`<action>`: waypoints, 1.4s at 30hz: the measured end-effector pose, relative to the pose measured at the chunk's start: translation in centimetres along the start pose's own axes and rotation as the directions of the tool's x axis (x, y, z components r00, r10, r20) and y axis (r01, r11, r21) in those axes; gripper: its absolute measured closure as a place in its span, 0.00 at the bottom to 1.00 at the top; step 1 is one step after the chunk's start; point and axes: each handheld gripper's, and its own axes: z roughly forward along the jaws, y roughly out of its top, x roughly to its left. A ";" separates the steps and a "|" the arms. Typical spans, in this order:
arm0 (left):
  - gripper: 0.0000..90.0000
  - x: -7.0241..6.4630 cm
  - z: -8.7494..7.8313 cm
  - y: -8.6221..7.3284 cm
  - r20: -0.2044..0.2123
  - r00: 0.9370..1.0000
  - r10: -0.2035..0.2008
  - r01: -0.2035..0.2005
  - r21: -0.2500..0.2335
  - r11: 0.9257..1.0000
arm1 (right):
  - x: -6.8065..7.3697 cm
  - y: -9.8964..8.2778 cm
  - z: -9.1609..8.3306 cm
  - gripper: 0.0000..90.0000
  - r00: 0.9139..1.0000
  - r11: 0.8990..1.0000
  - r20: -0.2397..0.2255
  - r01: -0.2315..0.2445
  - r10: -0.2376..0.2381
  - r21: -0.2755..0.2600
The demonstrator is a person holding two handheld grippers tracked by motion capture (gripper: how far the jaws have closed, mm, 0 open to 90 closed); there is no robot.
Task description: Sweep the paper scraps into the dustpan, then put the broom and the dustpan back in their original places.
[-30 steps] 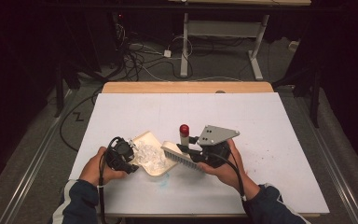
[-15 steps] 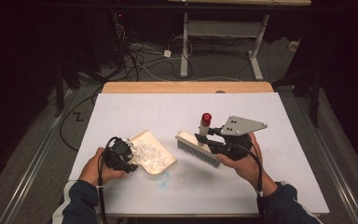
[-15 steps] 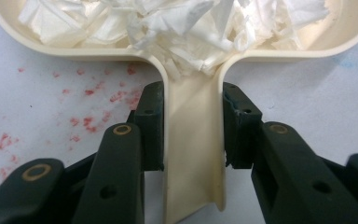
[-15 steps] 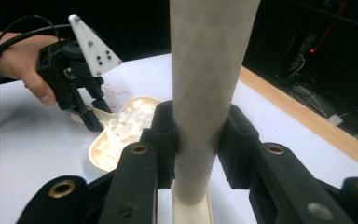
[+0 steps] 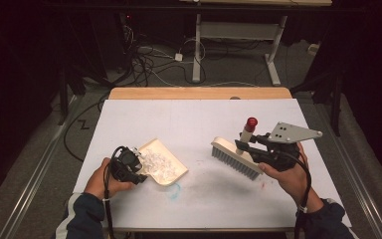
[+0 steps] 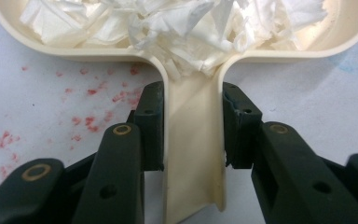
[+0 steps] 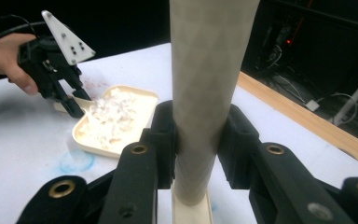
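A white table (image 5: pixel 189 119) bears the cream dustpan (image 5: pixel 166 169).

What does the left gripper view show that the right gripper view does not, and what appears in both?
Left gripper view alone: red specks on the table, and the left tongs shut on the dustpan handle.

Right gripper view alone: the right tongs shut on the brush handle, the table's wooden edge, and a blue smudge.

Both: the cream dustpan holding shredded white paper on the white table.
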 end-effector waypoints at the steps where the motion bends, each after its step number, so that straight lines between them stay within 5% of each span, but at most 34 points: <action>1: 0.70 0.0 0.0 -0.1 0.000 1.000 -0.005 0.005 -0.003 1.000 | -0.1 -0.1 -0.2 0.79 1.000 1.000 0.003 -0.002 0.002 0.004; 27: 0.70 0.0 -0.6 -0.6 -0.028 0.995 -0.092 0.090 -0.066 0.994 | -1.2 -2.5 -5.7 0.79 1.000 0.996 -0.003 -0.020 0.020 0.087; 35: 0.70 0.4 -1.1 -0.9 -0.035 0.986 -0.162 0.158 -0.097 0.983 | -2.6 -3.5 -7.1 0.79 0.999 0.992 -0.018 -0.048 0.050 0.118; 42: 0.70 1.2 -1.2 -1.5 -0.052 0.967 -0.248 0.237 -0.154 0.959 | -3.4 -3.9 -8.1 0.79 0.996 0.986 -0.052 -0.070 0.078 0.149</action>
